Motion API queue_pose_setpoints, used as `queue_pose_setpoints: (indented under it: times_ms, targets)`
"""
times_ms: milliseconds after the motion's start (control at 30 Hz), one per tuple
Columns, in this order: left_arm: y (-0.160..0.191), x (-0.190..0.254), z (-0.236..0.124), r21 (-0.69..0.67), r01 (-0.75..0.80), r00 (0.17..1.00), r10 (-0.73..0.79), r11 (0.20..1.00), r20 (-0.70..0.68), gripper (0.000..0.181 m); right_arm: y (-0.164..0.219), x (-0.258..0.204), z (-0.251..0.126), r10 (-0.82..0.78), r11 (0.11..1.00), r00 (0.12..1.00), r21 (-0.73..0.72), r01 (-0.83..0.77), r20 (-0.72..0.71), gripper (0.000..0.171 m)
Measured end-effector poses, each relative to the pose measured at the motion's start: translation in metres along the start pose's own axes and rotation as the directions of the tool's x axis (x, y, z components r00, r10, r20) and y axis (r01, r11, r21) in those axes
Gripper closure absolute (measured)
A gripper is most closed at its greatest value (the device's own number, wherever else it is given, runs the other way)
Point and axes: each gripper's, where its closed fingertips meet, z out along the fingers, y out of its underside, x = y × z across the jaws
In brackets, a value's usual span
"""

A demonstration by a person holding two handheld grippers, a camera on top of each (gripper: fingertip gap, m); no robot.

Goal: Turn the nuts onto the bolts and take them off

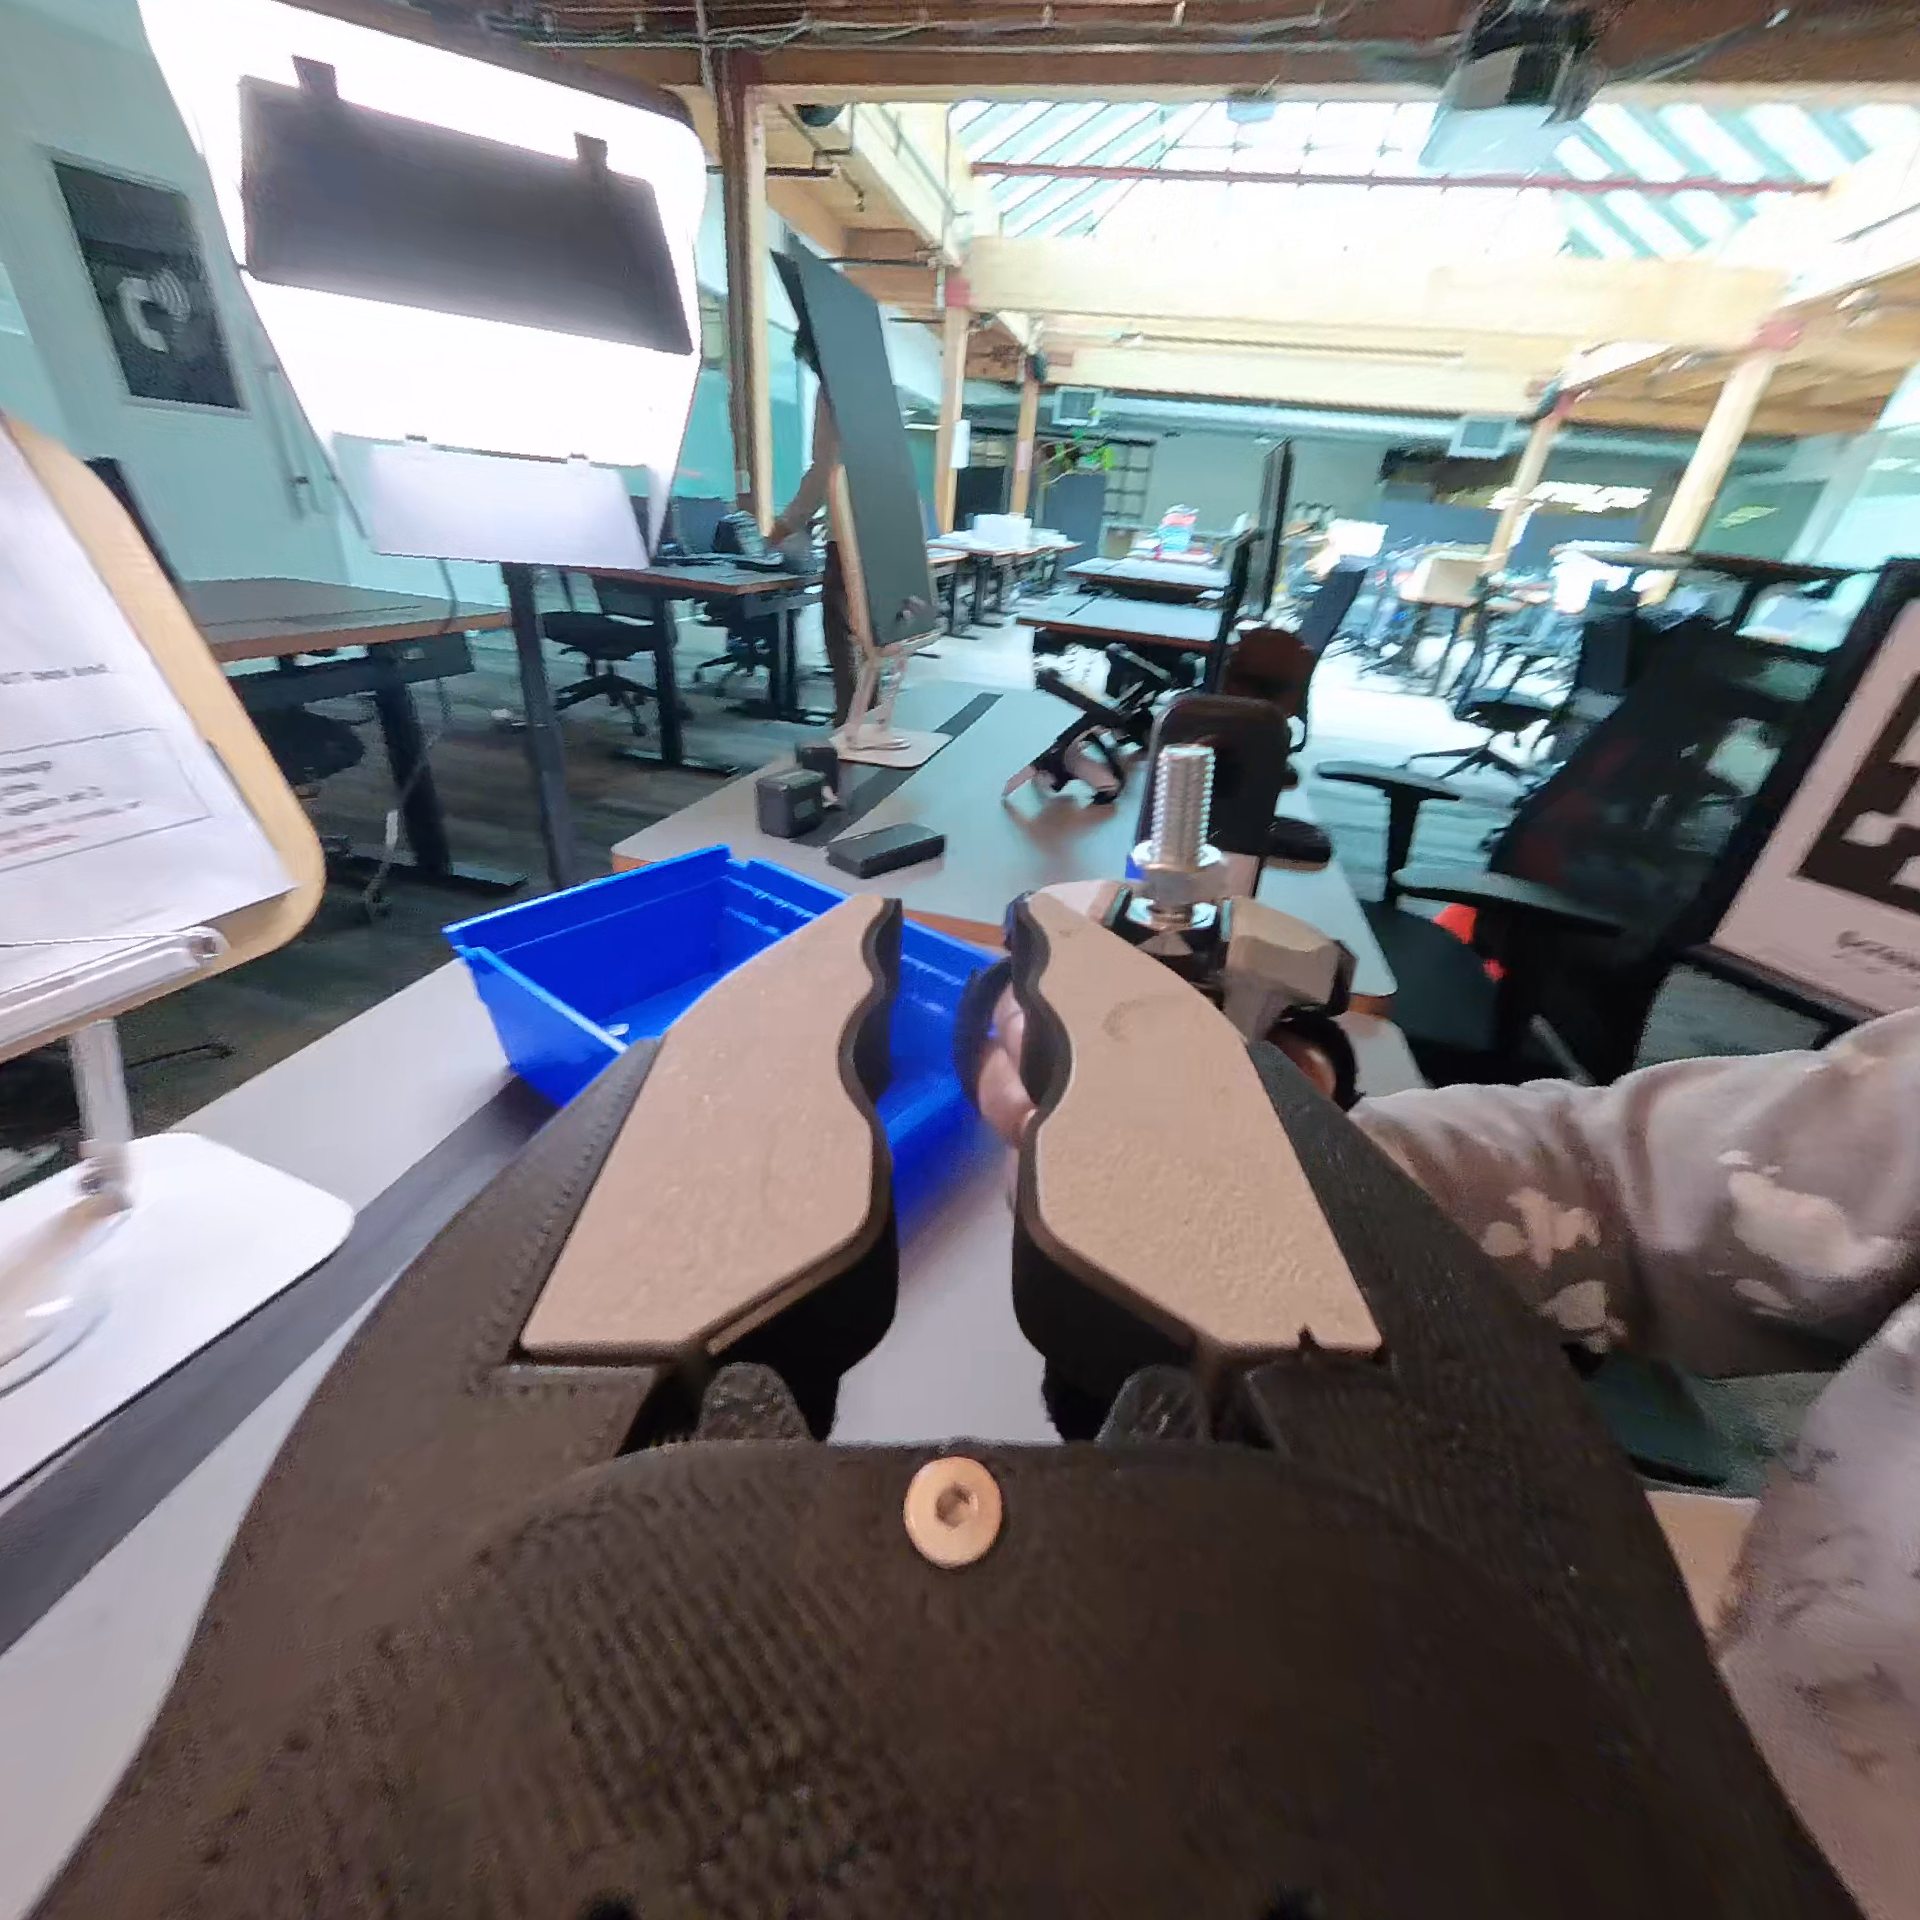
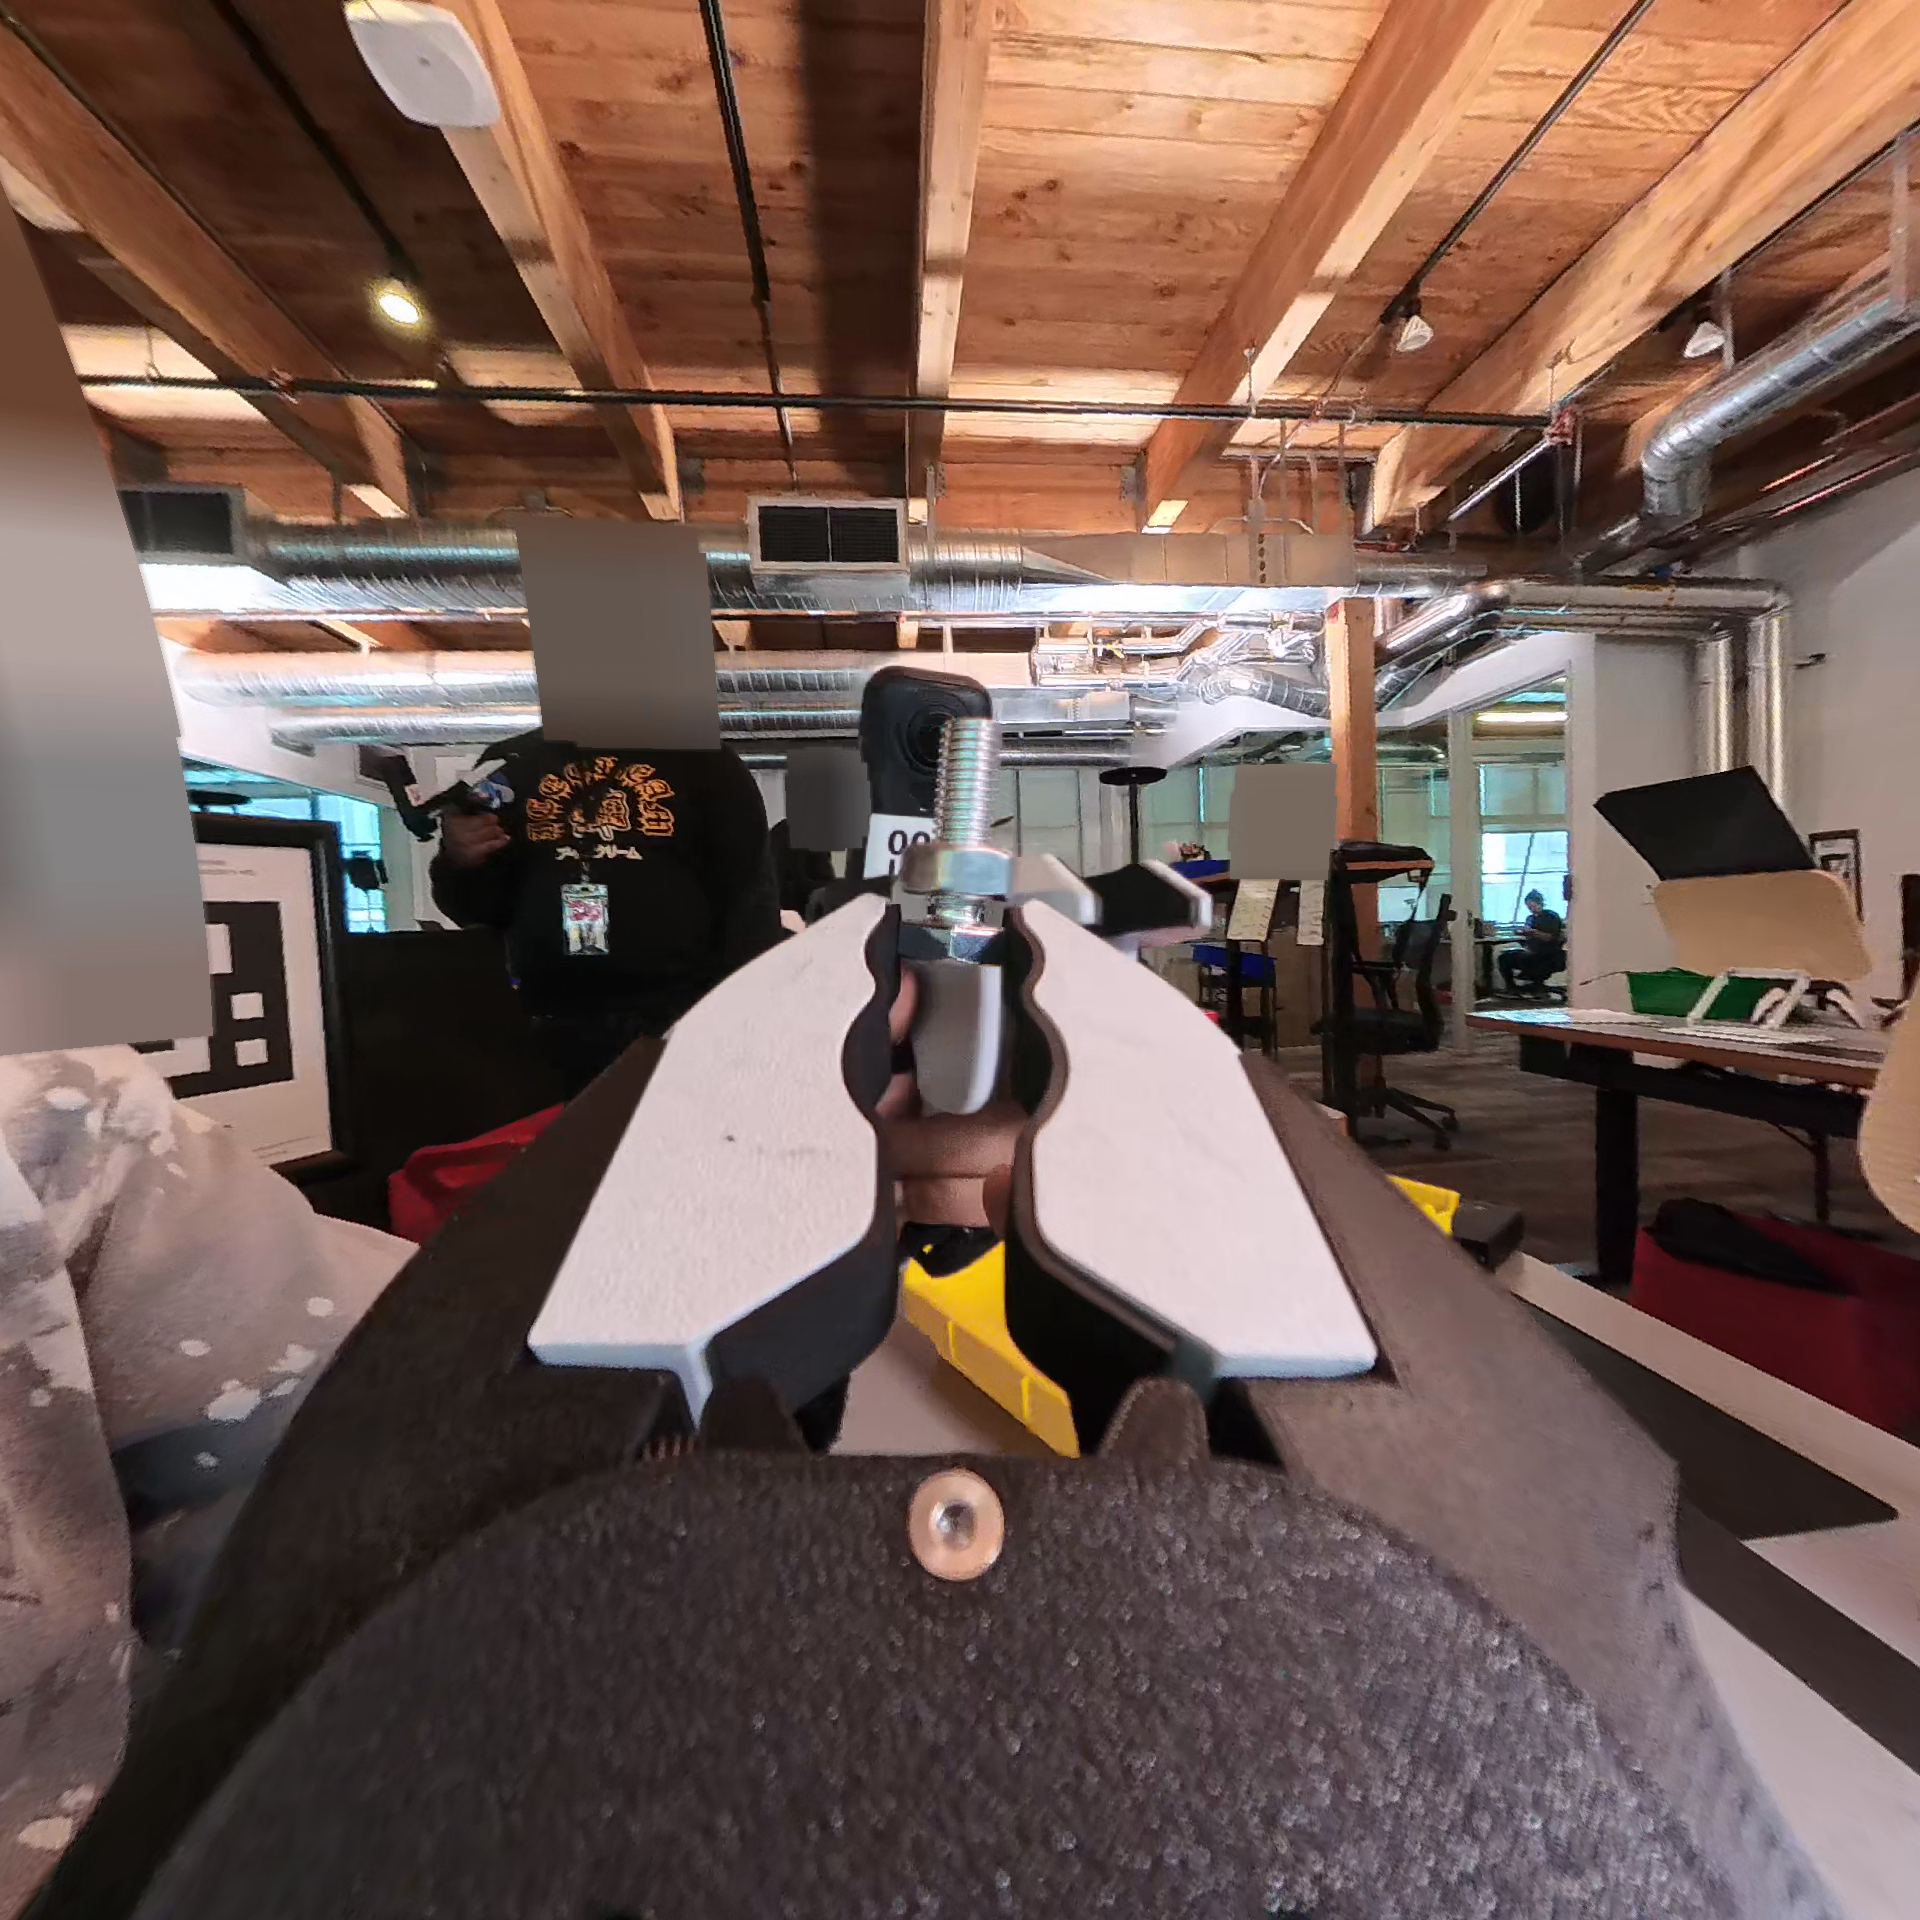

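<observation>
My right claw (image 2: pixel 951 940) grips the upright bolt (image 2: pixel 966 800) by its head, nut (image 2: pixel 954 868) threaded low on it. My left claw (image 1: pixel 951 925) hangs narrowly parted, empty, above the blue bin (image 1: pixel 623 956).

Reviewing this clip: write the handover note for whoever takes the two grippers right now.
Right gripper: shut on the bolt, held upright, threads up.
Left gripper: open, holding nothing, beside the bolt, above the blue bin.
Nut: on the bolt, low on the threads near the head.
Yellow bin: on the table below the right gripper.
Whether the nut is going on or coming off cannot be told.
Left: grip the nut and turn it.
</observation>
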Motion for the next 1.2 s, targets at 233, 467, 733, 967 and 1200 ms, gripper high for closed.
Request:
queue_pose_setpoints:
  times_ms: [233, 467, 733, 967, 1200]
  targets:
    - [-0.007, 0.030, 0.005, 0.030, 0.011, 0.990, -0.007, 0.999, -0.142, 0.147, 0.007, 0.006, 0.000, 0.014, 1.000, 0.999, -0.019, -0.014, -0.033, 0.153]
    - [-0.004, 0.003, -0.003, 0.012, -0.003, 1.000, 0.003, 1.000, -0.013, 0.161, 0.000, -0.002, 0.000, 0.005, 1.000, 1.000, 0.004, -0.005, 0.010, 0.153]
    - [-0.001, 0.028, 0.006, -0.007, -0.001, 0.991, 0.000, 1.000, -0.130, 0.150, 0.006, 0.007, -0.001, 0.007, 1.000, 0.999, -0.029, -0.008, -0.042, 0.153]
    - [-0.002, -0.001, -0.006, -0.010, -0.016, 1.000, 0.016, 1.000, -0.003, 0.161, -0.003, 0.001, -0.002, 0.009, 1.000, 1.000, 0.004, -0.009, -0.002, 0.153]
    - [0.002, 0.016, 0.003, -0.029, -0.043, 0.997, 0.041, 0.999, -0.065, 0.155, 0.006, 0.007, -0.001, 0.008, 0.999, 0.999, -0.039, -0.009, -0.034, 0.153]
